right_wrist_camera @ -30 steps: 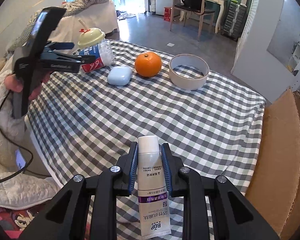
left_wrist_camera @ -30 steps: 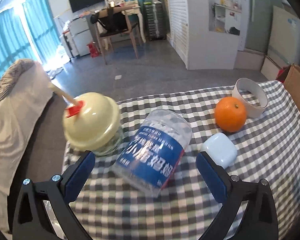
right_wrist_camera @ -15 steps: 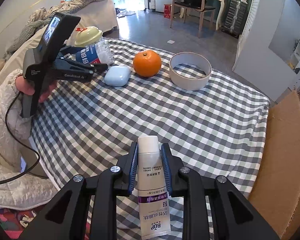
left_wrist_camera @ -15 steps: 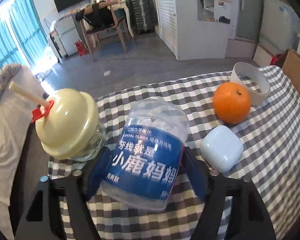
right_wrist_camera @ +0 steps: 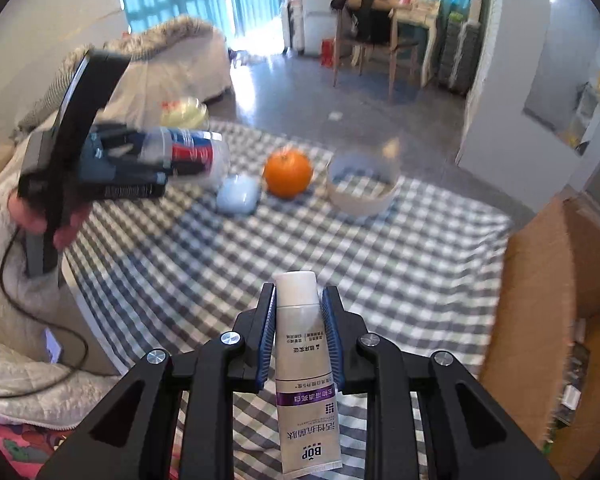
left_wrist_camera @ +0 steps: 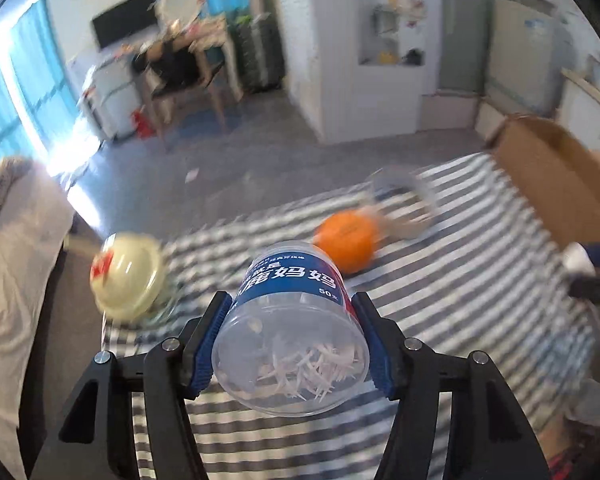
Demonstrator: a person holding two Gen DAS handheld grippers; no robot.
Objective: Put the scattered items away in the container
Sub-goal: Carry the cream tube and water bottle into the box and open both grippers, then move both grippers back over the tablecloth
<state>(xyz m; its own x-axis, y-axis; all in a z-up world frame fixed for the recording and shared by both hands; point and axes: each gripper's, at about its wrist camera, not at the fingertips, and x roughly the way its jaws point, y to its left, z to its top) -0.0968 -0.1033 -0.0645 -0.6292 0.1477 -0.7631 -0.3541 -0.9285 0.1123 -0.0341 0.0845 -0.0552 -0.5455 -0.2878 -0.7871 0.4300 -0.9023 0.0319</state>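
A clear dental-floss jar (left_wrist_camera: 292, 320) with a blue label hangs above the checked tablecloth (right_wrist_camera: 380, 264), tilted with its base toward the camera. My left gripper (left_wrist_camera: 290, 300) has its blue pads on the jar's sides, and its jaws are still closing on it. In the right wrist view the jar (right_wrist_camera: 192, 152) sticks out of the left gripper (right_wrist_camera: 168, 168), which a hand holds at the table's left end. My right gripper (right_wrist_camera: 299, 292) is shut on a white tube (right_wrist_camera: 304, 360), cap forward. The open cardboard box (right_wrist_camera: 548, 280) stands at the table's right edge.
An orange (right_wrist_camera: 288, 172), a pale blue case (right_wrist_camera: 238, 198) and a white tape ring (right_wrist_camera: 362, 192) lie along the table's far side. A glass cup with a cream dome lid (left_wrist_camera: 128, 280) stands at the far left corner. A bed borders the left.
The left gripper closed around the floss jar and lifted it off the table, tipping it. The right gripper rose a little with the tube still in it.
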